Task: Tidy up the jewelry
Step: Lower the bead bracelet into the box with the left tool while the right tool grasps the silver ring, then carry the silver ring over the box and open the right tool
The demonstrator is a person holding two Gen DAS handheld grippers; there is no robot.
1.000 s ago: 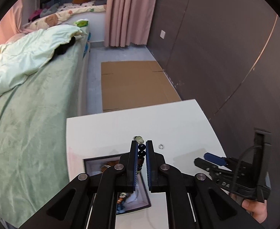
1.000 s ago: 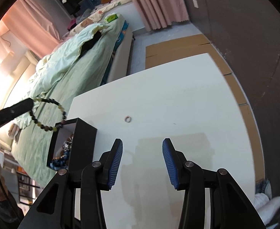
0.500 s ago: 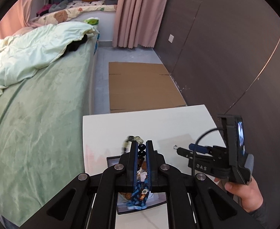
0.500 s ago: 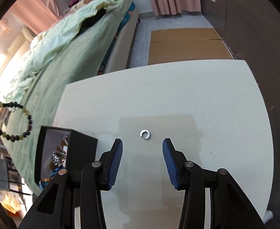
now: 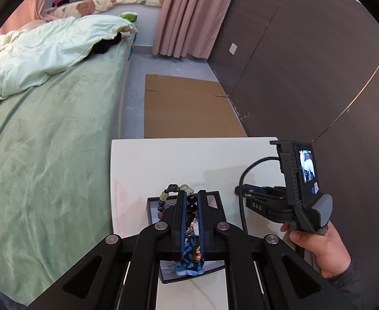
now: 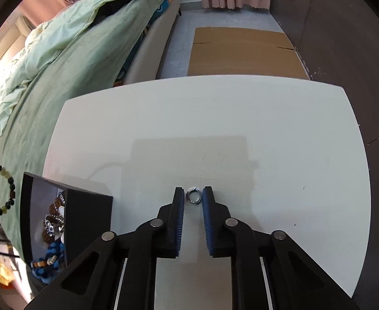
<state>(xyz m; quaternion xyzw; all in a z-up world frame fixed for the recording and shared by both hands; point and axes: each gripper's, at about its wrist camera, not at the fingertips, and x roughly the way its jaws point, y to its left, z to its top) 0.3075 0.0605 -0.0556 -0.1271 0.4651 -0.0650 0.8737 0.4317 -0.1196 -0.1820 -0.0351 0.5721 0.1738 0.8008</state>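
Since box [image 5: 221,208] sits lower centre in left view, left gripper [image 5: 191,200] hangs over it, jaws nearly closed on bead bracelet [image 5: 169,193], prob. for drop-in. Right gripper [image 6: 193,196], bottom centre of right view: jaws narrowly apart, straddling ring [image 6: 193,196] on table [image 6: 215,118], contact unclear. Beyond, upper frame: bed [image 6: 68,51], cardboard [image 6: 243,51].

Bracelet [image 5: 169,191]: most of loop hidden behind left gripper [image 5: 191,202] fingers; in right view [image 6: 7,180] cut by left edge. Box [image 5: 216,201] contents largely masked by gripper, a blurred tangle in right view [image 6: 51,222]. Ring [image 6: 194,195] gap too small to judge contact.
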